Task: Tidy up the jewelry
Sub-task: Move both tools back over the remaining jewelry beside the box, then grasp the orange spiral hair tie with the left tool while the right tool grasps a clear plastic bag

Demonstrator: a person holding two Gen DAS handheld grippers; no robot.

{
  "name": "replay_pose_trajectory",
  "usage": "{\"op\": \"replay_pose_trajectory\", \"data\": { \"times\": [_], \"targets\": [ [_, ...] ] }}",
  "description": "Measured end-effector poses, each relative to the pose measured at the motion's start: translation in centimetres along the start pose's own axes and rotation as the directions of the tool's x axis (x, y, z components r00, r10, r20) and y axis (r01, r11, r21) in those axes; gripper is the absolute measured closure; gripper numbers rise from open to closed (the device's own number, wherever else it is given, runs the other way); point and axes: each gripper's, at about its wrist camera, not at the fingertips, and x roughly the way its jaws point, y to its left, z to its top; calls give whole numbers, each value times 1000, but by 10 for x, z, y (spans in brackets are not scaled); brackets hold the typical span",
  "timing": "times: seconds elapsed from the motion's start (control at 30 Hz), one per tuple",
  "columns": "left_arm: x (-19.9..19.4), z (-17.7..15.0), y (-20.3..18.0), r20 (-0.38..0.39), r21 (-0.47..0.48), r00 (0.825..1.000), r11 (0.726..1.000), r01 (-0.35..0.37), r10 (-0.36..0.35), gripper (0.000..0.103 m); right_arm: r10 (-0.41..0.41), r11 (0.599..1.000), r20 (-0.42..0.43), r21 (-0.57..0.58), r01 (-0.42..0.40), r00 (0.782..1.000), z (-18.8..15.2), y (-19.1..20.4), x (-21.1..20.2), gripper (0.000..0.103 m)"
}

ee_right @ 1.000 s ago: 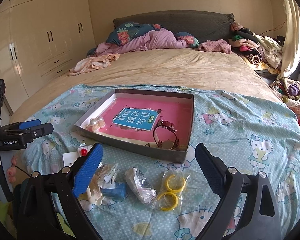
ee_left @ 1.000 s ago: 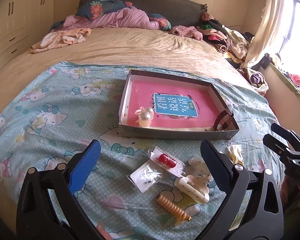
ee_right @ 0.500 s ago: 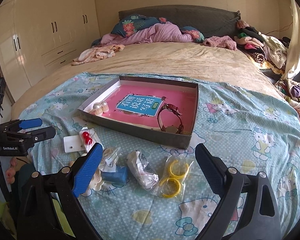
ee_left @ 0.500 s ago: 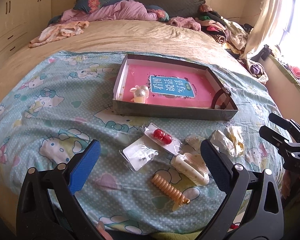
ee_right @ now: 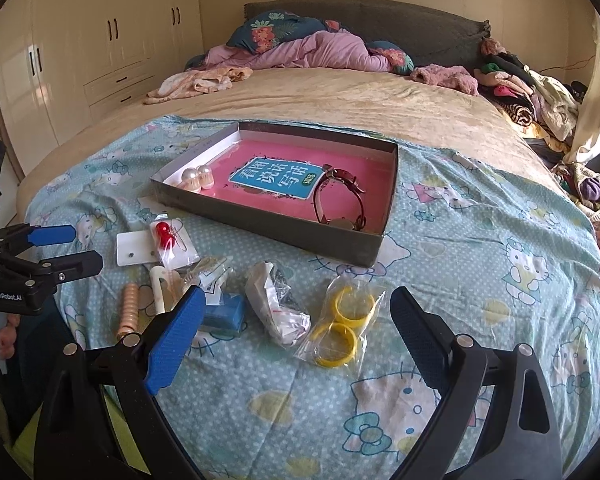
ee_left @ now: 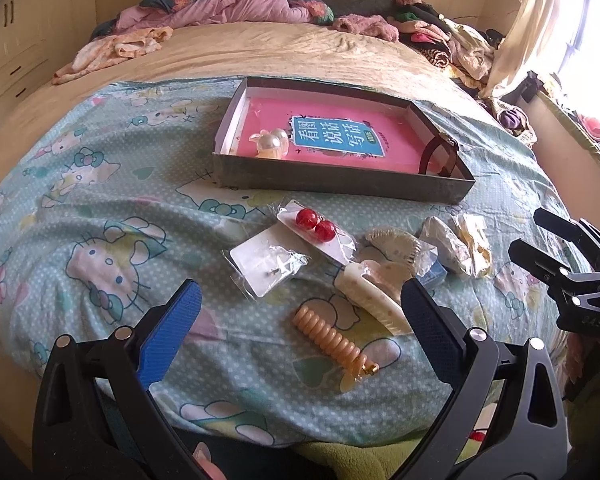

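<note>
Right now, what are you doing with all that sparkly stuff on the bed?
I'm sorting jewelry into the shallow box on the bed. A pearl hair clip and a watch already lie inside it. Both grippers, left and right, are open and holding nothing, hovering above the pieces not yet put away: red earrings, a cream claw clip, a spiral hair tie and bagged yellow rings.

sheet (ee_right: 480,248): printed matt cloth. box (ee_right: 283,228): matt grey card, glossy pink liner. bangles (ee_right: 342,320): yellow plastic in clear crinkly bag. beads (ee_left: 316,225): glossy red. pads (ee_right: 171,344): textured blue.
</note>
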Motion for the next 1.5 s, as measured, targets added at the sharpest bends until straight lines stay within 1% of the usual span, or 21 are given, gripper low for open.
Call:
{"op": "replay_pose_trajectory", "data": {
  "times": [0.2, 0.47, 0.73, 0.83, 0.87, 0.9, 0.97, 1.03, 1.13, 1.2, 1.3, 1.33, 1.4, 1.47, 1.5],
  "targets": [
    [6, -12, -6, -30, 12, 1000, 1000, 4, -4, 10, -16, 999, -10, -35, 16, 1000, -6, 2, 4, 10],
    [17, -25, -15, -74, 14, 997, 1000, 17, -16, 10, -15, 998, -34, -54, 13, 999, -14, 2, 12, 10],
    [31, -39, -13, -122, 3, 992, 1000, 25, -25, 10, -30, 995, -57, -98, 24, 998, -22, 4, 22, 10],
    [34, -41, -14, -134, -2, 990, 999, 46, -46, 11, -41, 992, -66, -125, 33, 997, -25, 6, 28, 12],
    [36, -42, -15, -139, -2, 989, 998, 57, -57, 16, -43, 991, -68, -132, 34, 997, -26, 6, 29, 12],
    [38, -43, -17, -146, 3, 987, 998, 61, -60, 23, -42, 990, -71, -136, 32, 997, -26, 7, 31, 12],
    [43, -45, -21, -160, 12, 985, 998, 65, -62, 31, -37, 989, -76, -143, 26, 996, -27, 7, 35, 12],
    [48, -46, -25, -167, 24, 984, 998, 60, -55, 36, -34, 988, -81, -151, 21, 996, -28, 8, 39, 12],
    [52, -45, -28, -161, 43, 986, 998, 48, -40, 42, -36, 985, -89, -171, 20, 995, -27, 9, 45, 15],
    [54, -43, -26, -155, 46, 988, 998, 34, -27, 52, -44, 982, -91, -185, 26, 995, -26, 10, 49, 17],
    [56, -41, -22, -147, 37, 989, 999, 33, -28, 61, -61, 976, -94, -215, 40, 994, -24, 12, 57, 19],
    [56, -40, -20, -144, 33, 989, 999, 35, -30, 63, -60, 974, -95, -224, 37, 994, -23, 13, 59, 20],
    [54, -39, -16, -139, 24, 990, 999, 41, -38, 73, -62, 968, -99, -248, 36, 993, -22, 16, 64, 24],
    [53, -38, -13, -134, 10, 990, 999, 54, -52, 75, -69, 961, -103, -274, 39, 992, -21, 20, 70, 27],
    [52, -38, -12, -131, 7, 990, 998, 55, -54, 81, -71, 957, -107, -289, 38, 992, -20, 22, 74, 31]
  ]
}}
